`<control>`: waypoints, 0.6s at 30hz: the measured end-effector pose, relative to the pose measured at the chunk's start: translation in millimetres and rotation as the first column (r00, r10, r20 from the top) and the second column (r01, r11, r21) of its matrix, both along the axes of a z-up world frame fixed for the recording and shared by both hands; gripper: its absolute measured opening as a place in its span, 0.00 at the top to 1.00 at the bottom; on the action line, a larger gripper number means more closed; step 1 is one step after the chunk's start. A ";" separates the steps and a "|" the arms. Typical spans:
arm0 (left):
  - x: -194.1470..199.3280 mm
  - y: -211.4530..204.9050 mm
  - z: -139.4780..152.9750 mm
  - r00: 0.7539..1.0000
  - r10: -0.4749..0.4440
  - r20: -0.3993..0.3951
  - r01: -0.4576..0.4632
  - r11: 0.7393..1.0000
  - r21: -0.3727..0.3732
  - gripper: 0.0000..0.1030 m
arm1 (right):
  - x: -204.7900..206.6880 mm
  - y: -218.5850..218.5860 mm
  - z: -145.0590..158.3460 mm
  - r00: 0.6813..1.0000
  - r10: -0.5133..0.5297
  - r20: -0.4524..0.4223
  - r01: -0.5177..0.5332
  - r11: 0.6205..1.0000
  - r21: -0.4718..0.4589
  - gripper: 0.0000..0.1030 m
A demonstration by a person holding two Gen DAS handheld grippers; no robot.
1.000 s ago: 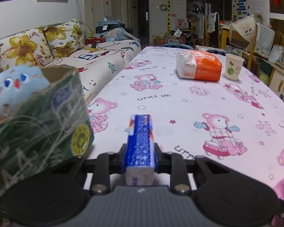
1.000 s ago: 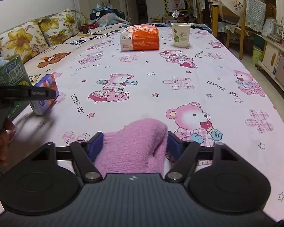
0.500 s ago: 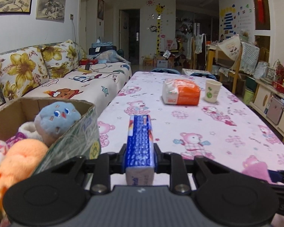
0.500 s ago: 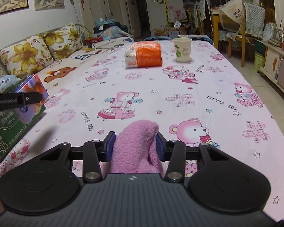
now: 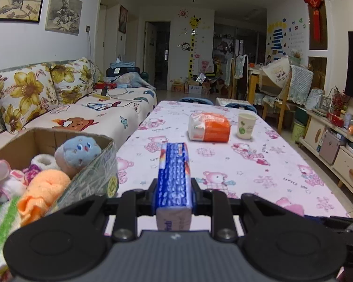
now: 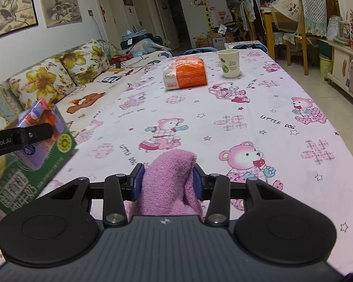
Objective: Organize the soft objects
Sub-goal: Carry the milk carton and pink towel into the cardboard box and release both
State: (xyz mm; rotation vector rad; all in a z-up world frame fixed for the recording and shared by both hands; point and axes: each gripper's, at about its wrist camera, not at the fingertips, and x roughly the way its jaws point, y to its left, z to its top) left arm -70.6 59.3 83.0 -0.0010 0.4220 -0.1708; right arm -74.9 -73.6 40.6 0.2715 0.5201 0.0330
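My left gripper [image 5: 174, 189] is shut on a blue tissue pack [image 5: 174, 171], held above the table just right of a cardboard box [image 5: 94, 166]. In the box lie a blue plush [image 5: 78, 150], an orange knitted piece [image 5: 45, 188] and other soft items. The right wrist view shows the same tissue pack [image 6: 38, 117] beside the box's green side [image 6: 35, 178]. My right gripper [image 6: 168, 179] is shut on a pink fluffy cloth [image 6: 169, 171], which bulges up between the pads low over the tablecloth. The pink cloth [image 5: 291, 206] also shows at the lower right of the left wrist view.
An orange-and-white packet [image 6: 185, 75] and a paper cup [image 6: 229, 63] stand at the far end of the bear-print tablecloth [image 6: 247, 108]. A flowered sofa [image 5: 58, 108] runs along the left. Floor and low cabinets [image 5: 336, 150] lie past the table's right edge.
My left gripper has risen with the tissue pack, so the box's inside now shows. My right gripper's jaws have closed in on the pink cloth and lifted it slightly.
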 end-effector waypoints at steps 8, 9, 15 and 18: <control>-7.5 11.4 22.1 0.999 0.001 0.053 -0.001 1.000 -0.007 0.77 | -5.2 12.1 17.9 0.999 0.026 0.044 -0.026 1.000 0.000 0.49; -7.6 14.2 24.4 0.999 0.005 0.054 -0.004 1.000 -0.010 0.77 | -4.1 13.8 20.7 0.998 0.035 0.047 -0.035 0.999 0.014 0.49; -8.5 34.7 36.6 0.997 0.041 0.061 -0.038 0.998 -0.040 0.77 | 4.5 38.5 37.5 0.990 0.115 0.075 -0.118 0.993 0.030 0.49; -8.9 49.7 45.4 0.995 0.072 0.068 -0.067 0.996 -0.066 0.77 | 12.1 53.8 47.0 0.982 0.168 0.092 -0.170 0.985 0.019 0.49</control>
